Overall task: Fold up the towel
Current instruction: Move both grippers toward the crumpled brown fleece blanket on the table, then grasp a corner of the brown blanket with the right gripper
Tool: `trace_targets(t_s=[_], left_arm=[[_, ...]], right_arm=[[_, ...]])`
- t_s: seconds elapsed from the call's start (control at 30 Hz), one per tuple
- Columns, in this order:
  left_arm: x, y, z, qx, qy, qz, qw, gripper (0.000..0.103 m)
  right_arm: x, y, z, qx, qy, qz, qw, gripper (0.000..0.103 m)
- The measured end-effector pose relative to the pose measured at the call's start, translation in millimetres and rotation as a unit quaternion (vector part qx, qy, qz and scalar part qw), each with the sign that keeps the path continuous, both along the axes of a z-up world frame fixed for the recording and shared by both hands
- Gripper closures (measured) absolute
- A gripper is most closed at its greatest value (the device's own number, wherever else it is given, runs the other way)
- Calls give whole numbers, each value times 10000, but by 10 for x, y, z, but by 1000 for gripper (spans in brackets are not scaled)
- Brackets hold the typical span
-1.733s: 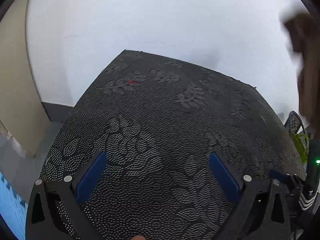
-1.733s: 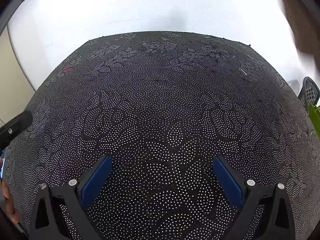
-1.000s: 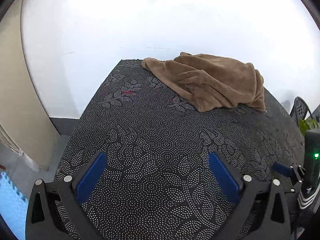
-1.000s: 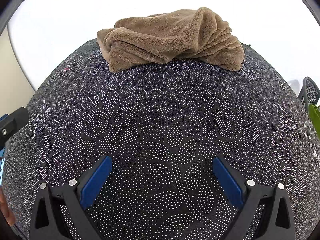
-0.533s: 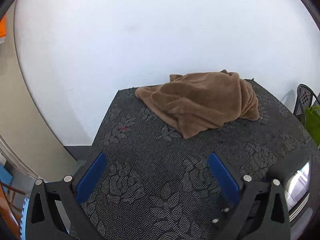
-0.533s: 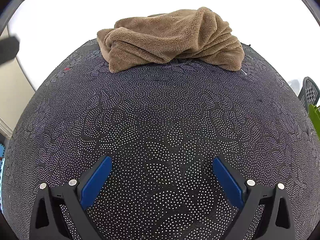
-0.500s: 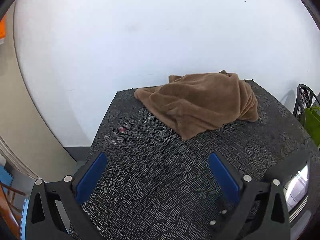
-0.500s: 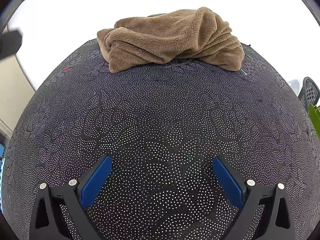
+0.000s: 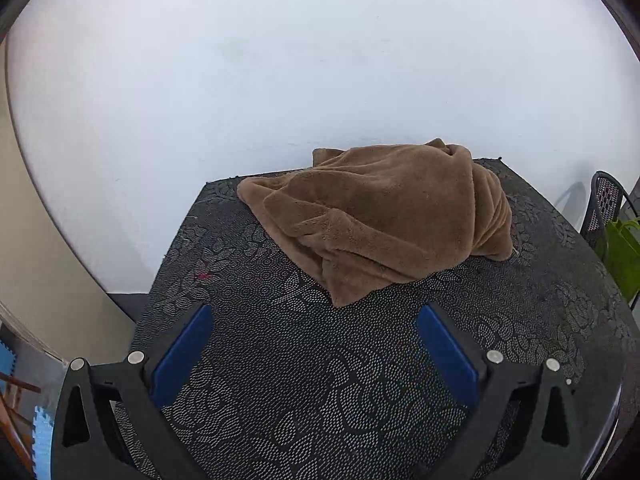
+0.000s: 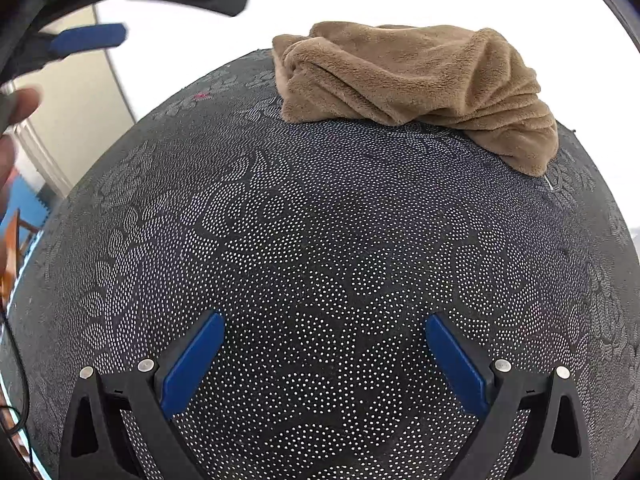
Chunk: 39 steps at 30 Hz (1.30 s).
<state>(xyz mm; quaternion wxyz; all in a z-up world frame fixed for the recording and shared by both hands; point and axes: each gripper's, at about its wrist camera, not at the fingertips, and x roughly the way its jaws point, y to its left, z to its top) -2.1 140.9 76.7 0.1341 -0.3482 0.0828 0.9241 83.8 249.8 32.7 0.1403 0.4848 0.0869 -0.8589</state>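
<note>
A crumpled brown towel (image 9: 392,216) lies in a heap at the far edge of the black patterned table (image 9: 304,380), against the white wall. My left gripper (image 9: 314,320) hovers above the table short of the towel's near corner, open and empty. In the right wrist view the same towel (image 10: 416,80) sits at the far side, well ahead of my right gripper (image 10: 325,328), which is low over the table (image 10: 320,248), open with nothing between its blue pads. The left gripper (image 10: 90,38) and a hand (image 10: 16,120) show at the upper left of that view.
A white wall rises directly behind the table. A black mesh chair (image 9: 604,204) and a green bag (image 9: 624,252) stand off the table's right side. A beige wall panel and blue floor mat (image 9: 40,440) lie to the left.
The towel dropped onto the far side of the table. My left gripper rose and pulled back, tilting up toward the wall. The right gripper shifted recently, so the towel now sits further right in its view.
</note>
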Motion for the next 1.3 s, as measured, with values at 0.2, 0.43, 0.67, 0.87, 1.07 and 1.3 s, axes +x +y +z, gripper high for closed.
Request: trace_targets(t_s=[0.2, 0.43, 0.67, 0.87, 1.07, 1.3], left_arm=[[-209, 39, -148, 85, -93, 166, 9998, 0], [-369, -63, -374, 202, -199, 357, 9990, 0], [-413, -196, -559, 360, -317, 569, 9972, 0], [-396, -210, -625, 272, -359, 631, 9970, 0], [-415, -316, -657, 281, -434, 631, 9967, 0], [-393, -381, -747, 248, -516, 645, 9963, 0]], right_arm=[[-61, 20, 2, -15, 20, 343, 9994, 0], [-286, 507, 146, -1331, -36, -145, 9910, 0], [-829, 1130, 481, -1348, 623, -1190, 9817, 0], [-1206, 1105, 661, -511, 1200, -1382, 9818, 0], [-1609, 1057, 730, -362, 1502, -1479, 9769, 0], [-1915, 833, 573, -145, 1674, -1447, 9751, 0]])
